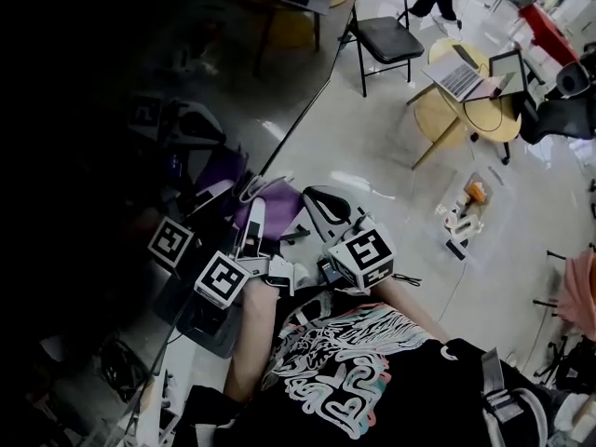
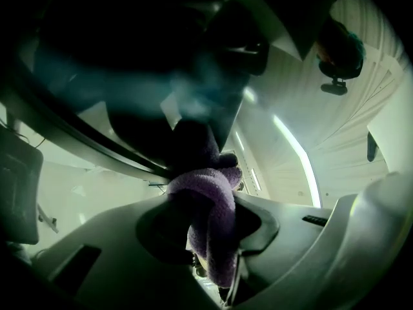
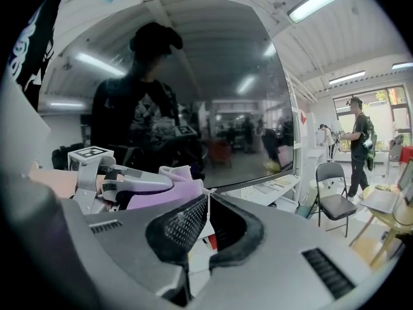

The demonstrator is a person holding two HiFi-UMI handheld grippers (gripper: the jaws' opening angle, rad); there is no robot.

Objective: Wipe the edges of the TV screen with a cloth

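Observation:
The TV screen (image 1: pixel 102 147) fills the dark left of the head view. In the right gripper view the TV screen (image 3: pixel 206 95) reflects a person. A purple cloth (image 2: pixel 211 221) is clamped between the left gripper's jaws and presses against the screen's lower bezel (image 2: pixel 97 150). In the head view my left gripper (image 1: pixel 252 218) holds the purple cloth (image 1: pixel 276 205) at the screen's edge. Just to its right, my right gripper (image 1: pixel 319 203) has its jaws together with nothing between them. From the right gripper (image 3: pixel 206 199) the left gripper (image 3: pixel 132 183) and cloth (image 3: pixel 169 192) show close by on the left.
A black folding chair (image 1: pixel 386 35) and a round wooden table (image 1: pixel 466 110) with an open laptop stand on the floor to the right. Small items (image 1: pixel 463 214) lie on the floor. A person (image 3: pixel 357 144) stands far off beside a chair (image 3: pixel 332 196).

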